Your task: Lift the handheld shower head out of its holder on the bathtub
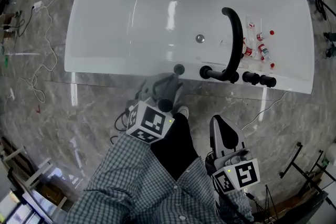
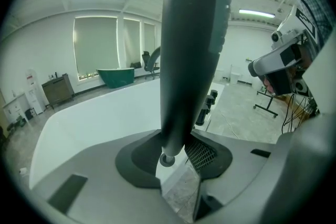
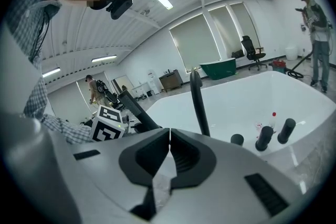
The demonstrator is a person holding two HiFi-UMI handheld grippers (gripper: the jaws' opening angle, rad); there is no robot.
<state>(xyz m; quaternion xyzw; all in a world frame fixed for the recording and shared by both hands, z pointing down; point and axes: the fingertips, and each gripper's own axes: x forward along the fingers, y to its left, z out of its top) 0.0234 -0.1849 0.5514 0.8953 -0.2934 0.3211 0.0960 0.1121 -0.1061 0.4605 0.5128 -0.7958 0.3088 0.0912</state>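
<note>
My left gripper (image 1: 167, 86) is shut on the black shower head handle (image 2: 191, 50), which stands upright between its jaws and fills the middle of the left gripper view. The handle's lower end (image 2: 167, 159) hangs free, with nothing around it. Seen from above, the handle is a dark round end (image 1: 166, 105) over the floor, just in front of the white bathtub (image 1: 105, 23). The round holder (image 1: 179, 68) on the tub rim stands empty. My right gripper (image 1: 224, 136) is lower right, away from the tub, shut with nothing between its jaws (image 3: 169, 157).
A black arched faucet (image 1: 234, 34) and black knobs (image 1: 259, 79) stand on the near rim. Small red-capped bottles (image 1: 261, 49) lie in the tub beside a drain (image 1: 199, 38). Cables (image 1: 37, 50) trail on the marble floor at left. A person (image 3: 316, 34) stands beyond the tub.
</note>
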